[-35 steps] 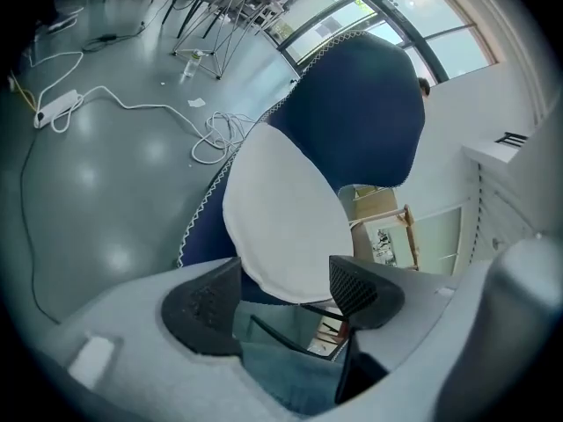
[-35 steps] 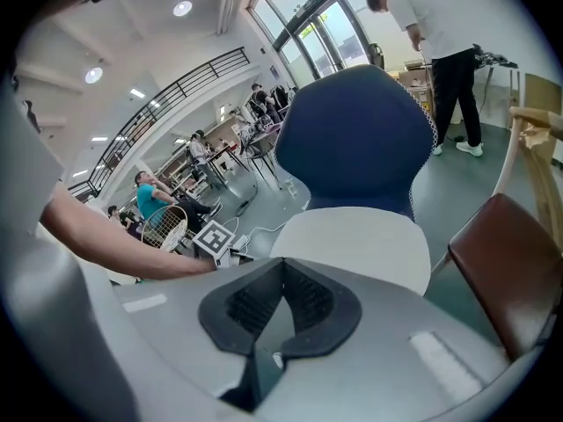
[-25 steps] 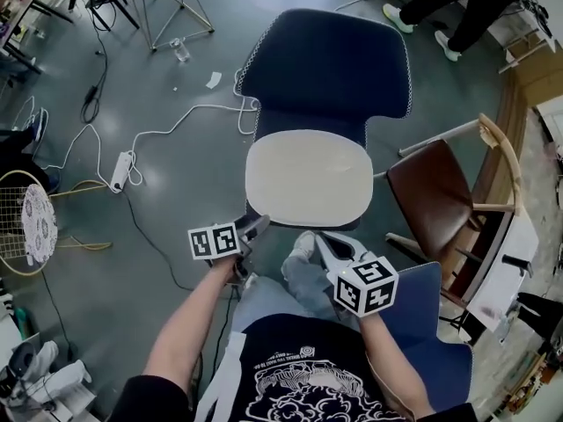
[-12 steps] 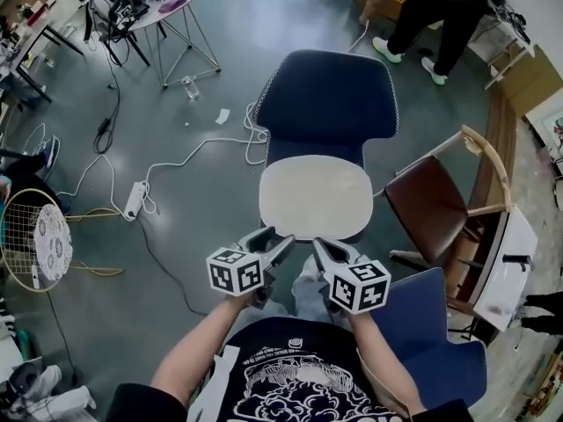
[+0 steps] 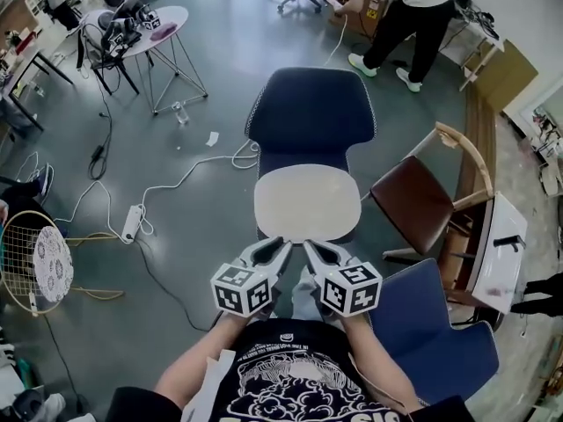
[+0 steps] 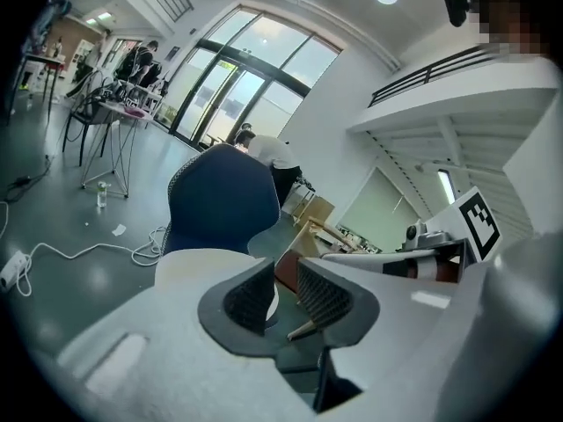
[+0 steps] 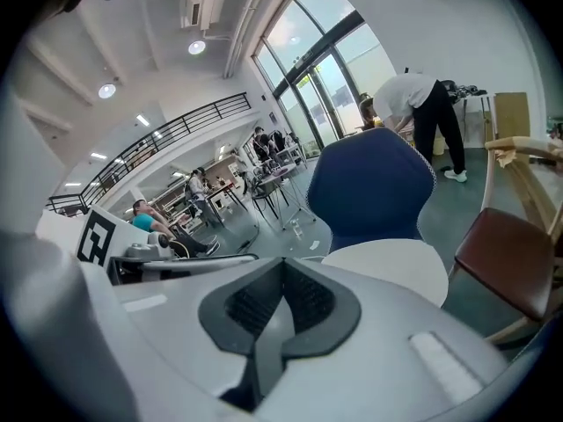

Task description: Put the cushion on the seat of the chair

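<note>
I'm judging the cushion (image 5: 306,202), lying on the chair (image 5: 310,112) seat just ahead, light, soft, best pinched at its near edge; left fingers (image 6: 251,297) just closing to a slit, right fingers (image 7: 255,304) touching, both holding nothing.

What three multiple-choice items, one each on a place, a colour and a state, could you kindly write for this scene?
1. Where does the white cushion lie?
A. on the floor
B. on the blue chair's seat
C. on the round table

2. What colour is the seat of the wooden-armed chair?
A. brown
B. green
C. yellow

3. How do the right gripper's jaws stand?
A. wide apart
B. clamped on the cushion
C. together, nothing between

Answers:
1. B: in the head view the cushion rests flat on the blue seat.
2. A: its seat is dark brown.
3. C: the right gripper view shows the pads meeting with nothing in them.
</note>
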A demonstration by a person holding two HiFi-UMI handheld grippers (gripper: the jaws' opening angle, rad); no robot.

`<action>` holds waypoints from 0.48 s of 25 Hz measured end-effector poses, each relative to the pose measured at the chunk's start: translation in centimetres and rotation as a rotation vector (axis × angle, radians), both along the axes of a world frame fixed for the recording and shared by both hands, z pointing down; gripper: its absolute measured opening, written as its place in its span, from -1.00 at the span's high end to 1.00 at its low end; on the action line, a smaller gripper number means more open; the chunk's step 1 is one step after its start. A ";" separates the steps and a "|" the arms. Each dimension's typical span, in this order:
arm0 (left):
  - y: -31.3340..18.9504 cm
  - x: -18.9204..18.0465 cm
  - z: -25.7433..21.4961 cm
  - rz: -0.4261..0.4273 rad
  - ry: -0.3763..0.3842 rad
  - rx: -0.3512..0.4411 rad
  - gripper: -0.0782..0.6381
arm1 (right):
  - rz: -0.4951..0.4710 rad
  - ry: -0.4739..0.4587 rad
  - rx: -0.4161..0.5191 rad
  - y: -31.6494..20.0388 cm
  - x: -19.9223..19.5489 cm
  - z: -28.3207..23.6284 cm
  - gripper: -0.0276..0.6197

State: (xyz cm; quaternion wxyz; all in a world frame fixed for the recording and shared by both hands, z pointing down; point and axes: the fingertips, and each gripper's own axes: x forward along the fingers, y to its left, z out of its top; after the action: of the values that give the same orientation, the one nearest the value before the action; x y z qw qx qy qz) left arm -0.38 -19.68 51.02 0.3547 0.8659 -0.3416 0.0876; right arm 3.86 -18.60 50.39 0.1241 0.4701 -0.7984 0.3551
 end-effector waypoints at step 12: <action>5.2 -1.9 -3.1 -0.014 -0.055 0.095 0.79 | 0.006 0.044 0.097 4.3 -3.3 -3.3 0.92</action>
State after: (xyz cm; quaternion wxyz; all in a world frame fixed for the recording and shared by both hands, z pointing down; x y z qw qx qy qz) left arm -2.27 -14.51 47.88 0.3041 0.8767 -0.3610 0.0928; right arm 0.52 -14.25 47.12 0.1176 0.4855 -0.8105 0.3060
